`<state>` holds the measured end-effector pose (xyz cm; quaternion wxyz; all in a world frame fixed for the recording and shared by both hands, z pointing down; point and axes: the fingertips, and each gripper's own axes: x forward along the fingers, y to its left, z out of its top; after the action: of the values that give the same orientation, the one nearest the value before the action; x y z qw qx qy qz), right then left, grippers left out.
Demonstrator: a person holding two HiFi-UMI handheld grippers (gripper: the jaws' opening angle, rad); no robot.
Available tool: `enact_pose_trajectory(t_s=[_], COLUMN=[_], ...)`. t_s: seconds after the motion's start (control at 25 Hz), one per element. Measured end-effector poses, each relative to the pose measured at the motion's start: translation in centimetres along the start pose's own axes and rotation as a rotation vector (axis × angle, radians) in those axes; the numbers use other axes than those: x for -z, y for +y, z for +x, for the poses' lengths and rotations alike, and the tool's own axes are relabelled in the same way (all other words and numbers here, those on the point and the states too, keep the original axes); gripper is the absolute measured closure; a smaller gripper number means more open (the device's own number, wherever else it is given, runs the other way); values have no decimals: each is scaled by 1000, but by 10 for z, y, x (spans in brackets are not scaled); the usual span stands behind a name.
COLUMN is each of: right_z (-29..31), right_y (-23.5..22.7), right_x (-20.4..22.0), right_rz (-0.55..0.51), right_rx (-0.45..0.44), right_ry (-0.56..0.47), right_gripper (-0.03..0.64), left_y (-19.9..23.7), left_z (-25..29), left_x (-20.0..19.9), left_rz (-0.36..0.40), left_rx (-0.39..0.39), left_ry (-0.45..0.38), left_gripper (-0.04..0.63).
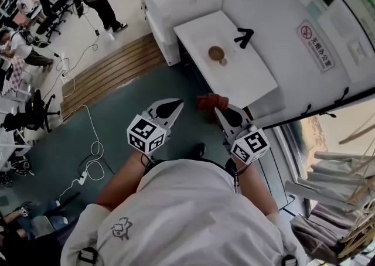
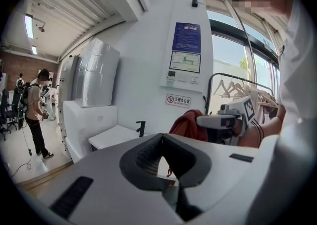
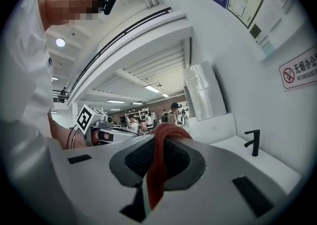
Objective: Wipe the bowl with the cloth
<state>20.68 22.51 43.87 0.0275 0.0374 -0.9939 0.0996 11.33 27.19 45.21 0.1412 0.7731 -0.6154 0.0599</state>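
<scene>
Head view, nearest the camera: the person's white shirt (image 1: 187, 212), with both grippers held out ahead of it over the green floor (image 1: 117, 101). The left gripper (image 1: 177, 105) has its jaws clenched together with nothing between them, as the left gripper view confirms. The right gripper (image 1: 218, 109) is clamped on a red cloth (image 1: 208, 102). In the right gripper view a bunched fold of it rises over the jaw tips and a strip runs down between the pads.

Farther off, well apart from both grippers, a small brown bowl (image 1: 216, 54) stands alone on a white table (image 1: 252, 80). A black tap-shaped fixture (image 1: 244, 37) stands just beyond it, to the right. Behind the table the white wall carries a no-smoking sign (image 1: 315, 45).

The cloth looks soft, limp and light, so a pinch on a bunched part holds it well and leaves loose fabric for wiping. The bowl looks small, light and rigid, possibly wooden, and would probably skate on the smooth tabletop when rubbed. Steadying it at the rim with the empty left gripper seems wise.
</scene>
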Motion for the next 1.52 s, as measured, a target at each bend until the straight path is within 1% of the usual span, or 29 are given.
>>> enact_pose_trajectory(t_s=[0.12,0.24,0.32,0.44,0.6,0.76,0.92,1.16,1.28,1.36,1.52], right_z=[3,1,3,1,7,26,54,115,144,160,184], right_y=[-30,-55,-75,-104,-136,-165,-195,-235,-251,-261,-275], right_x=[-12,-17,-17,-22,-22,-27,-36,-46,-46,-44,-39], right_rz=[-17,-7,-8,3,15,24,39,76,97,100,113], right_rx=[-13,8,45,133,197,267,348,493,565,605,677], right_ry=[-6,-12,-3,-13,-25,-35,-43,-44,-43,-33,-31], right_gripper=[569,569,569,569,569,569,569,569,569,569,569], left_y=[11,21,29,39,59,83,113,183,215,231,258], left_z=[31,53,71,95,133,175,212,257,276,287,303], left_x=[-11,-18,-22,-26,-36,-52,-68,-97,-110,-114,-112], left_rz=[5,-3,1,4,-12,-16,11,51,95,120,130], left_rx=[0,18,38,65,121,200,299,438,508,552,629], left_ry=[4,-11,-13,-6,-15,-16,18,62,78,85,115], left_gripper=[581,581,581,581,581,581,581,581,581,581,580])
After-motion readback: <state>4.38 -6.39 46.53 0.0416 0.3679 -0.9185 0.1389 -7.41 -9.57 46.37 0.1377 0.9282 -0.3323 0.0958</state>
